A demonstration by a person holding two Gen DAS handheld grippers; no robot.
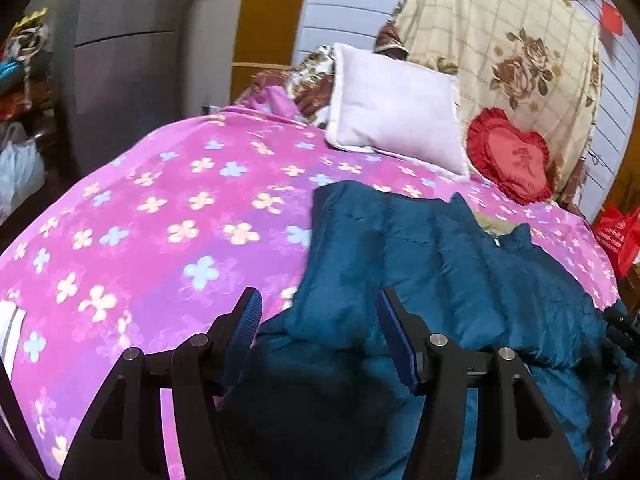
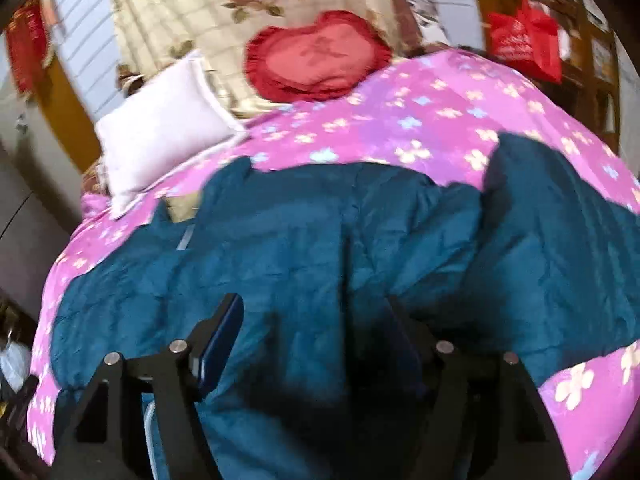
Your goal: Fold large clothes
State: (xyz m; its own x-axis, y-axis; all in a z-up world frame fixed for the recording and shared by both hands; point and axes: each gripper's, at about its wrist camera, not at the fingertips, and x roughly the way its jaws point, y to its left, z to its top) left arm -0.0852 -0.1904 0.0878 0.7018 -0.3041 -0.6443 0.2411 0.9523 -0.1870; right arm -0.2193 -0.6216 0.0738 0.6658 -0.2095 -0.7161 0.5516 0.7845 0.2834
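The teal coat (image 1: 440, 264) lies spread and rumpled on the pink bedspread (image 1: 160, 208). The left gripper (image 1: 318, 312) has its jaws wide apart with nothing pinched — a folded sleeve lies just ahead, between the fingertips and beyond. The right gripper (image 2: 316, 320) also stands open over the coat's body, pads clear of the cloth. Past both jaws, a white pillow (image 1: 396, 108) and a red heart cushion (image 2: 316, 64) — well apart from the coat.

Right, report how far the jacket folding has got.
Done: the teal jacket lies spread on the pink floral bedspread, one sleeve folded in. In hand: nothing; the left hand-held gripper and right hand-held gripper hover open above it. Left: the main folds.
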